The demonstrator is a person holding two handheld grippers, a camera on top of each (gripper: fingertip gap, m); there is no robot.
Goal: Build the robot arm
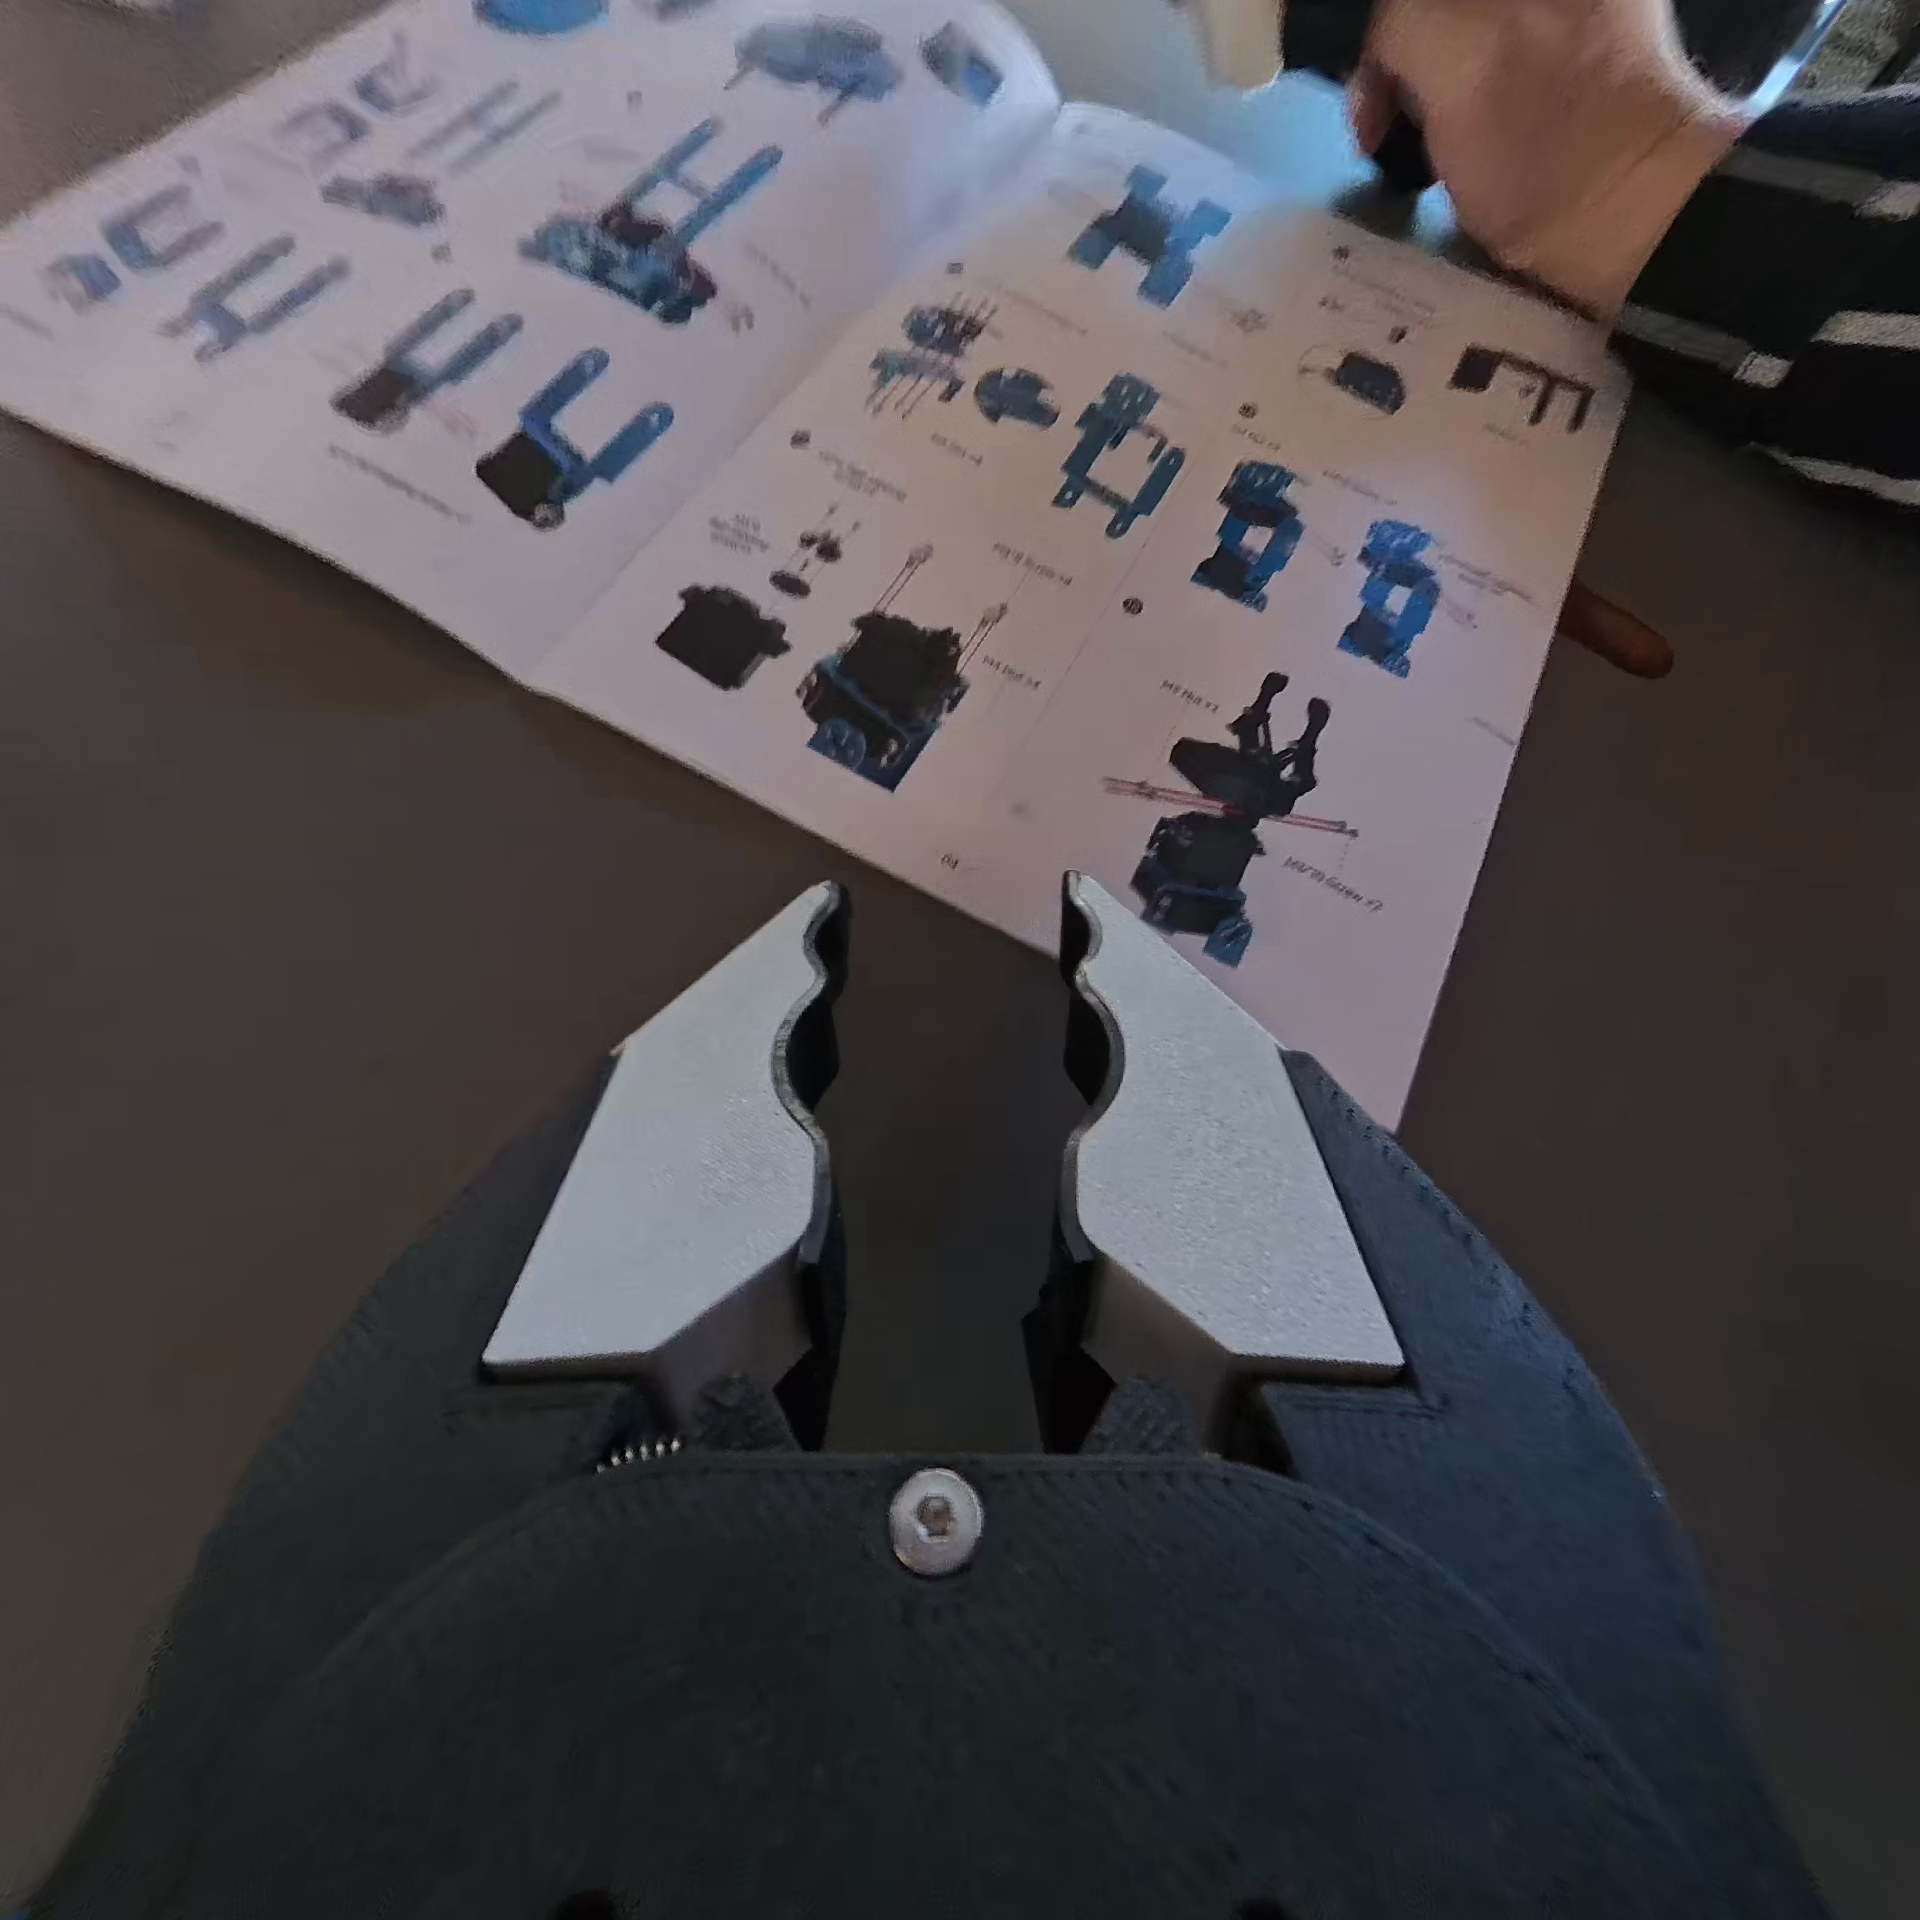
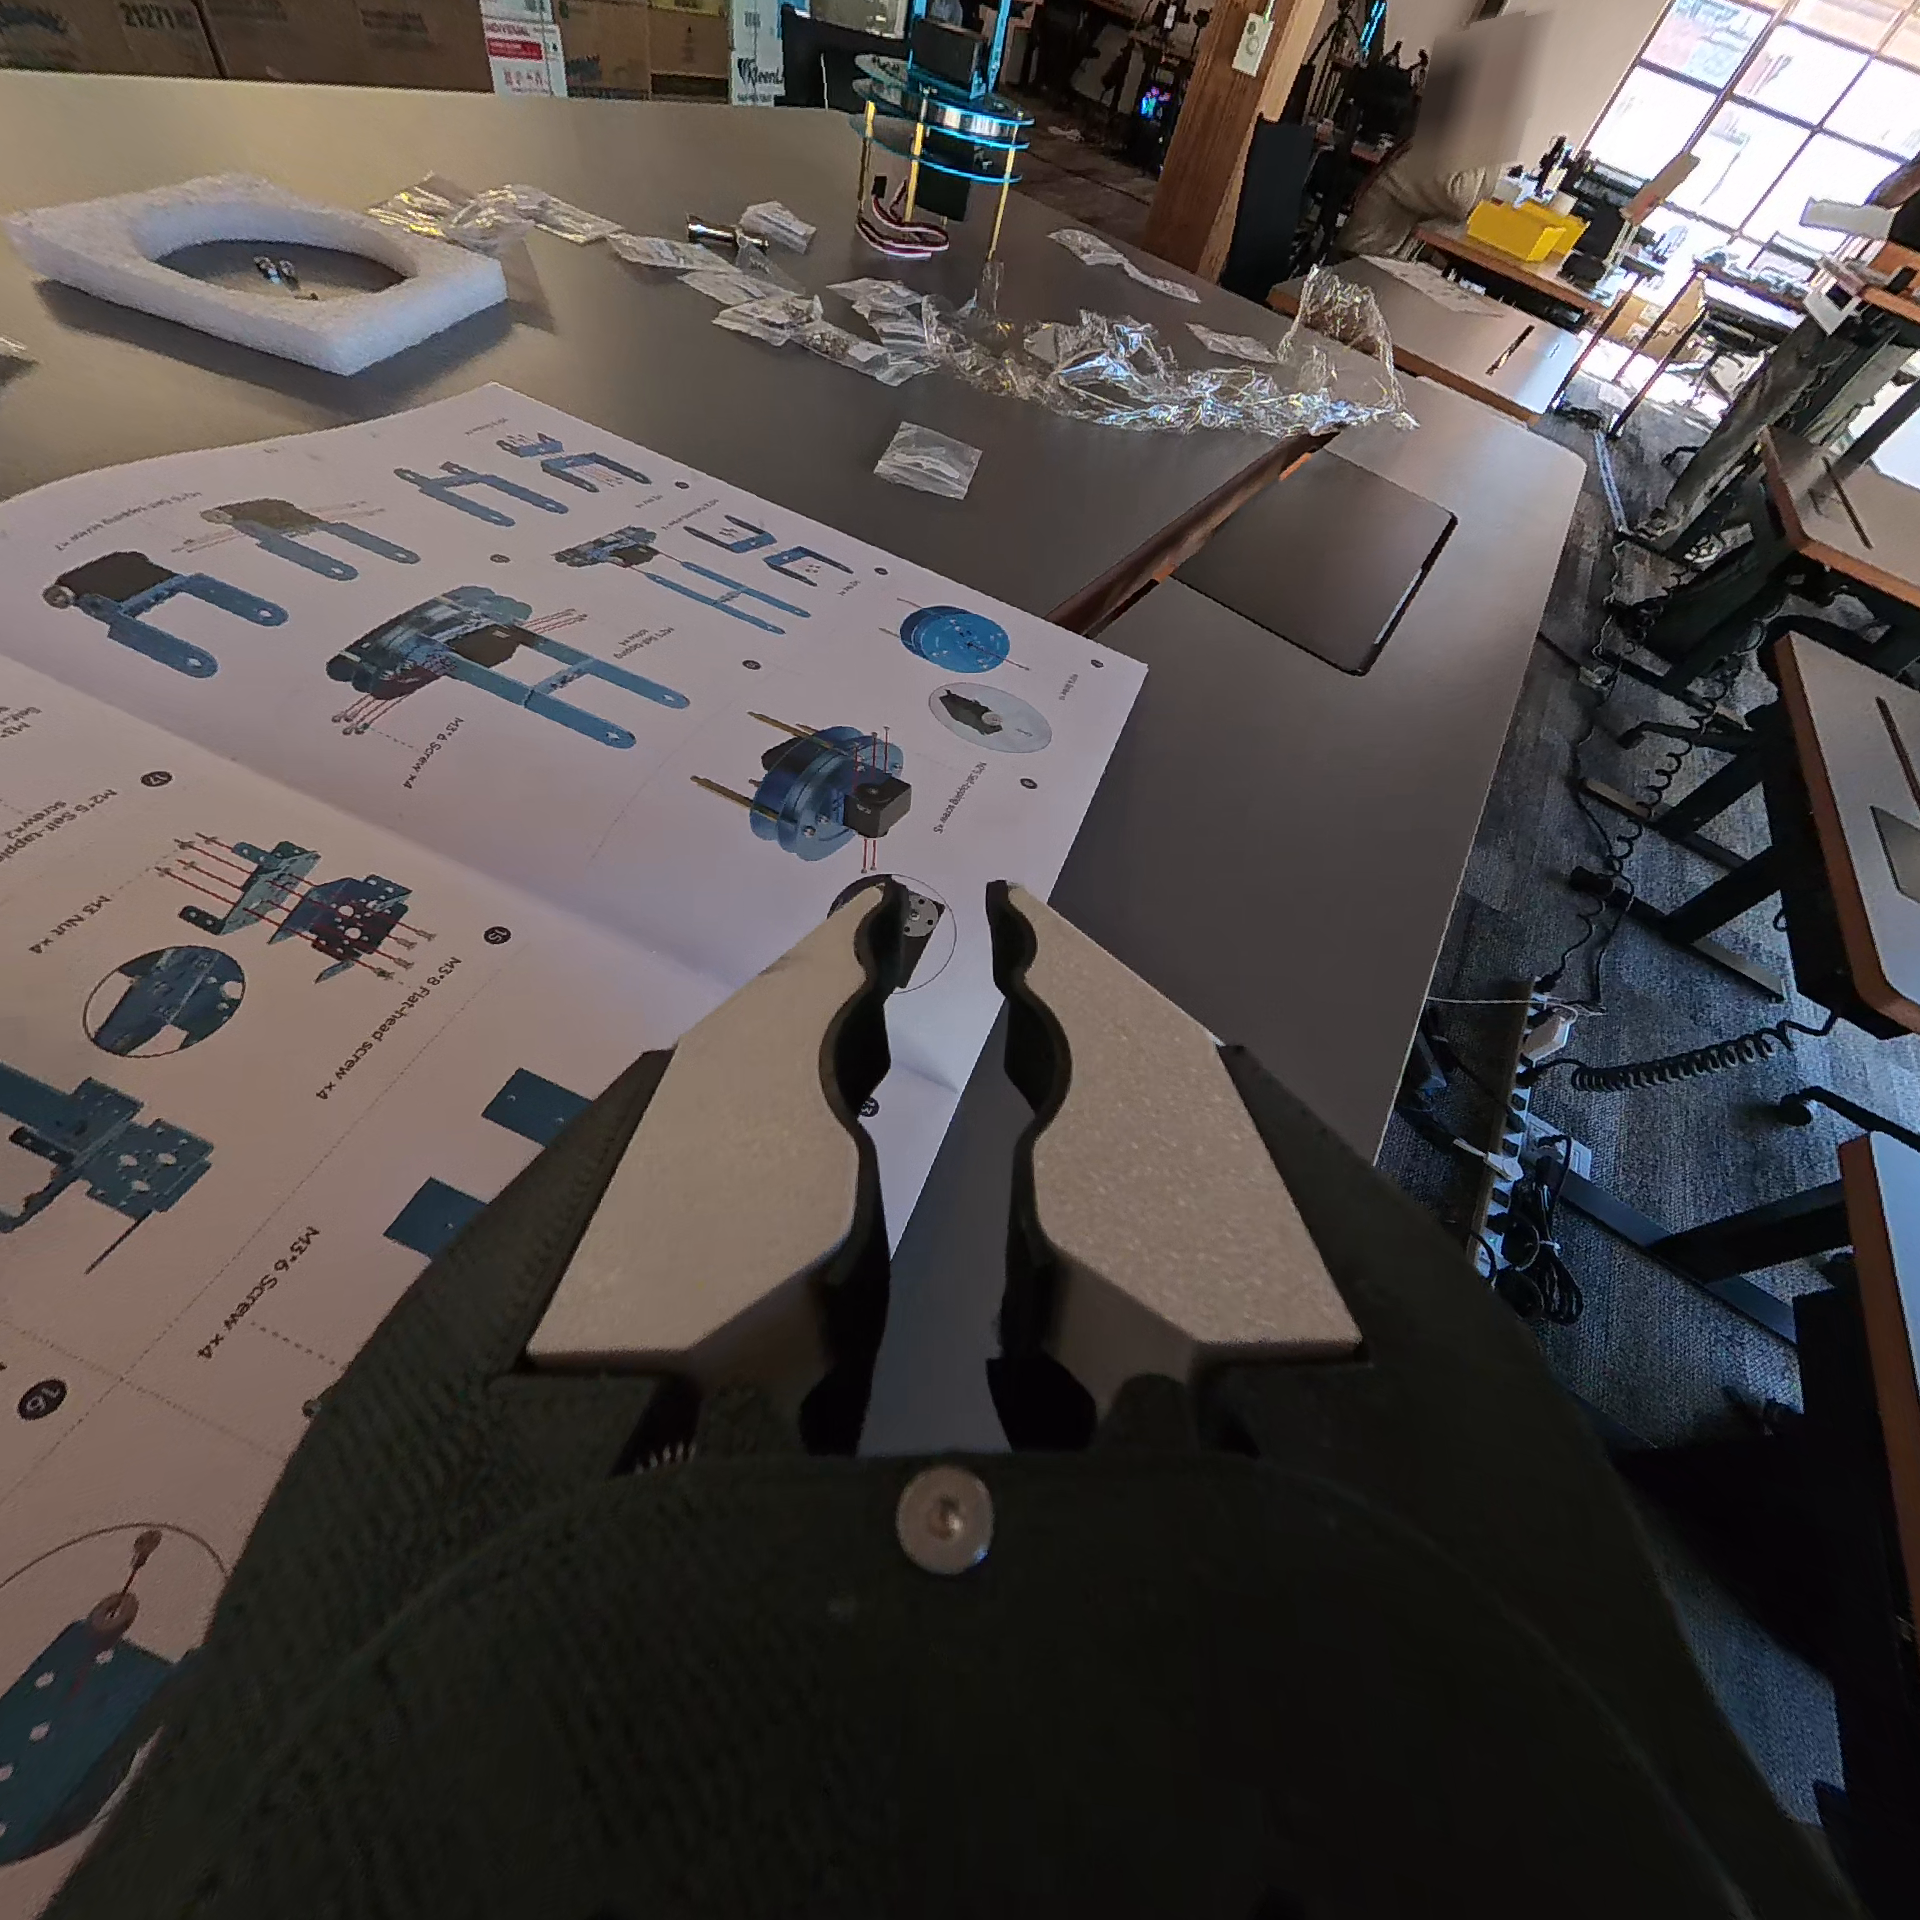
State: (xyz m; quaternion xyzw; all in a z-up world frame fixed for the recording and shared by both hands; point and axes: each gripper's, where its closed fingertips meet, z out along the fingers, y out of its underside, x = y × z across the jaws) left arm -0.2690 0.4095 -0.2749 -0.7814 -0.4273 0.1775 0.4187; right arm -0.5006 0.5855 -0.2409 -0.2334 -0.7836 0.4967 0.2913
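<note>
An open white instruction booklet (image 1: 935, 436) with blue and black part drawings lies flat on the grey table (image 1: 260, 831). My left gripper (image 1: 951, 904) is open and empty, its tips just above the booklet's near edge. A person's hand (image 1: 1538, 145) in a striped sleeve holds the other gripper's dark handle at the booklet's far right corner. In the right wrist view the same booklet (image 2: 468, 779) fills the left side. My right gripper (image 2: 940, 899) is open and empty, hovering over the booklet's right edge.
Farther back on the table (image 2: 1299, 779) are a white foam block (image 2: 270, 270) with a round hole, several small clear plastic bags (image 2: 925, 457), crumpled clear wrap (image 2: 1164, 374) and a part-built blue round-plate stand (image 2: 935, 114). To the right, other desks and floor cables. The grippers' ends are close to 30 cm from one another.
</note>
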